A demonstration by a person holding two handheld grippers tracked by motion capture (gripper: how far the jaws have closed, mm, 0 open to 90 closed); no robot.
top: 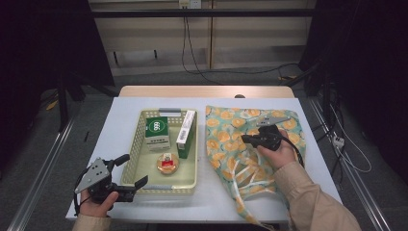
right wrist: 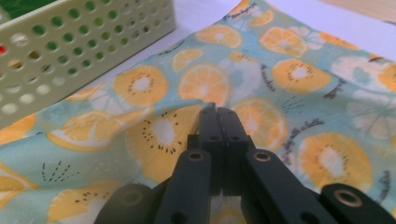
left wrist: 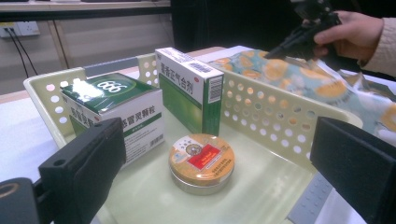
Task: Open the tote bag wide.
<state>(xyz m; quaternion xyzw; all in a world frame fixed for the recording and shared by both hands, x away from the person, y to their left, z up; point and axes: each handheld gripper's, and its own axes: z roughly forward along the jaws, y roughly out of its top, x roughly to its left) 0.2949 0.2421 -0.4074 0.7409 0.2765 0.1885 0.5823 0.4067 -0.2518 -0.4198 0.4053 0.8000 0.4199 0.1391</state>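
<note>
A fruit-print cloth bag point(top: 226, 144) lies flat on the right half of the table. My right gripper point(top: 245, 139) rests over it, and in the right gripper view its jaws point(right wrist: 219, 112) are pressed together with a raised fold of the bag's cloth point(right wrist: 154, 126) running into their tips. A pale green perforated basket point(top: 139, 144) holds a green-and-white box point(top: 157, 132), a taller green box point(top: 186, 134) and a round orange tin point(top: 167, 162). My left gripper point(top: 135, 169) is open at the basket's near left corner, its jaws framing the tin point(left wrist: 201, 161) from a distance.
A white sheet point(top: 120, 120) covers the table, with a bare wooden strip point(top: 202, 91) at the far edge. The bag's white handles point(top: 243, 180) trail toward the person's right sleeve point(top: 312, 202). Metal rails point(top: 43, 159) run on the floor at both sides.
</note>
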